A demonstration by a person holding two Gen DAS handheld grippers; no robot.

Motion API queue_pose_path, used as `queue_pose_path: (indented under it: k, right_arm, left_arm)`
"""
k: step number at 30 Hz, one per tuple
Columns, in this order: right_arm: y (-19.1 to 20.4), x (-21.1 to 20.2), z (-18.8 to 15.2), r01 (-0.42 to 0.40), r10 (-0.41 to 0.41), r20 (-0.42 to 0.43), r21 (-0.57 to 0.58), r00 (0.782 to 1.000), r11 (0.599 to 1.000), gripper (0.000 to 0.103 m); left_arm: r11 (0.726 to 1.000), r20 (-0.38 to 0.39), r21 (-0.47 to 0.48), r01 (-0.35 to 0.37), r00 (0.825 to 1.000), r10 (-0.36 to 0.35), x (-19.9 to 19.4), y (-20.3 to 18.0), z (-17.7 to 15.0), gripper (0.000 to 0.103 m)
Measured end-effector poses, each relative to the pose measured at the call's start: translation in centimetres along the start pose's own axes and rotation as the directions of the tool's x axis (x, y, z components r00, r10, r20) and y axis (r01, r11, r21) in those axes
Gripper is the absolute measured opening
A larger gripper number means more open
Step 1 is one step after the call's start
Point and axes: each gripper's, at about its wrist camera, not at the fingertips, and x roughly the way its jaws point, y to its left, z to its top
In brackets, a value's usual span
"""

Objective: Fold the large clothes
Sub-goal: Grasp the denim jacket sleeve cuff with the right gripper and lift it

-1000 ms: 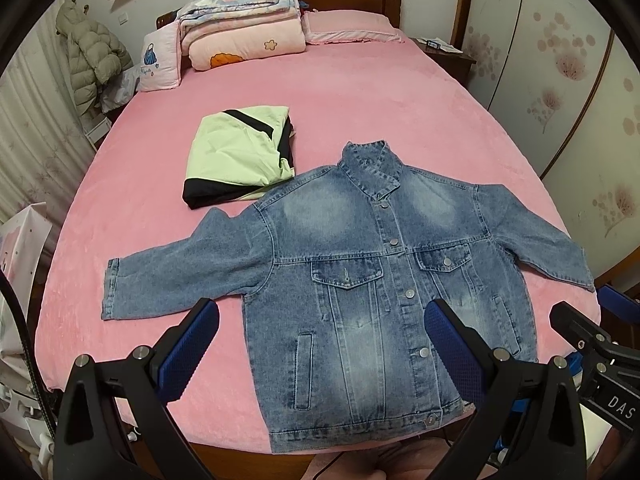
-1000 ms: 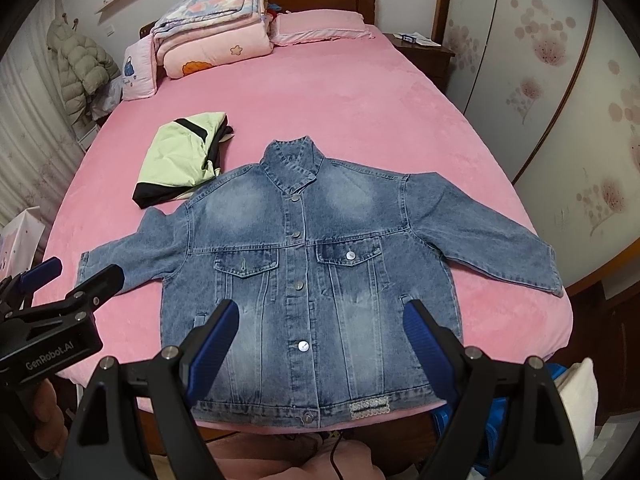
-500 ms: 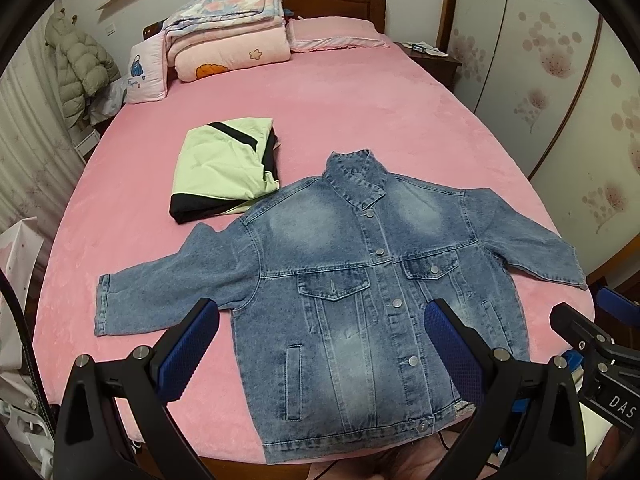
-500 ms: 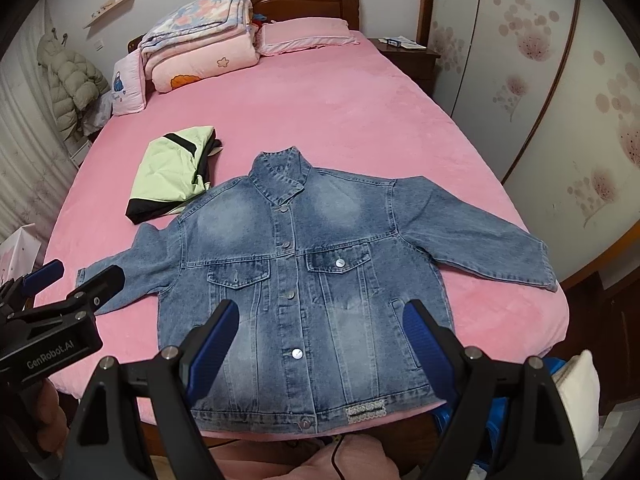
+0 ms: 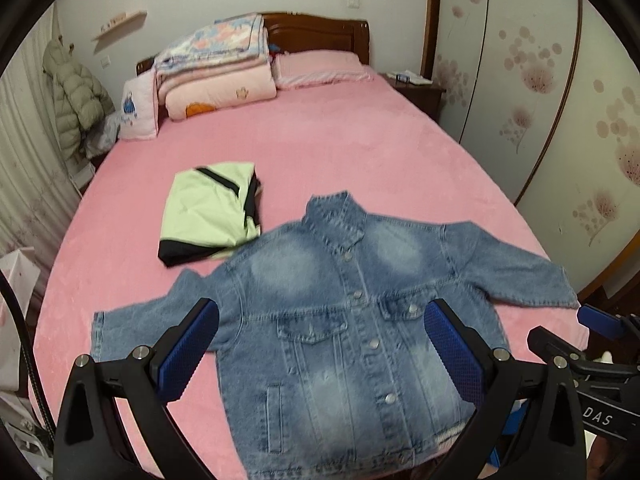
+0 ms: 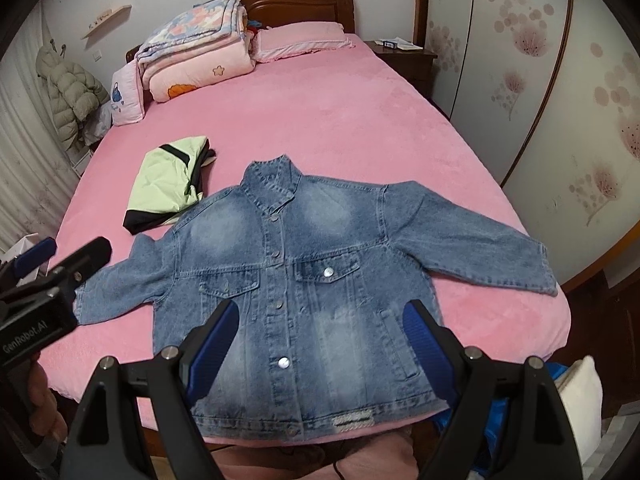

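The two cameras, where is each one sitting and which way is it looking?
Left wrist: sits on the left gripper, above the bed's foot, facing the headboard; its own blue fingers show, the right gripper at the edge.
Right wrist: sits on the right gripper, same direction; the left gripper shows.
Both share the denim jacket and folded green garment.
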Motion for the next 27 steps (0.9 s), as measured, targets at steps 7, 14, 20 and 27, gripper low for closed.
queue_pose_path:
  k: [7,14,20,27]
  right_arm:
    - [-5.5,0.3,2.2,-0.005,0.006,0.032,-0.025,0.999,1.0,0.085]
    - [-13.9,1.5,5.2,-0.02,0.019,0.054,0.02,0.998,1.0,0.085]
    - [-21.9,4.6,6.1,-0.014,0.012,0.018,0.085,1.0,0.996,0.085]
    - [-31.3,11.2,4.7,0.024,-0.009,-0.082,0.184,0.997,0.983,0.085]
  left_arm:
    - [1.0,0.058,0.029,0.01,0.998,-0.012,0.1,-6.4,2.7,0.102]
    - [0.998,0.008,0.033,0.047,0.999,-0.047,2.4,-14.6,6.2,0.102]
    - [0.996,-0.068,0.008,0.084,0.994,-0.083,6.8,-21.4,8.3,0.102]
    - [0.997,-0.18,-0.001,0.071,0.981,-0.07,14.6,-28.4,7.9,0.102]
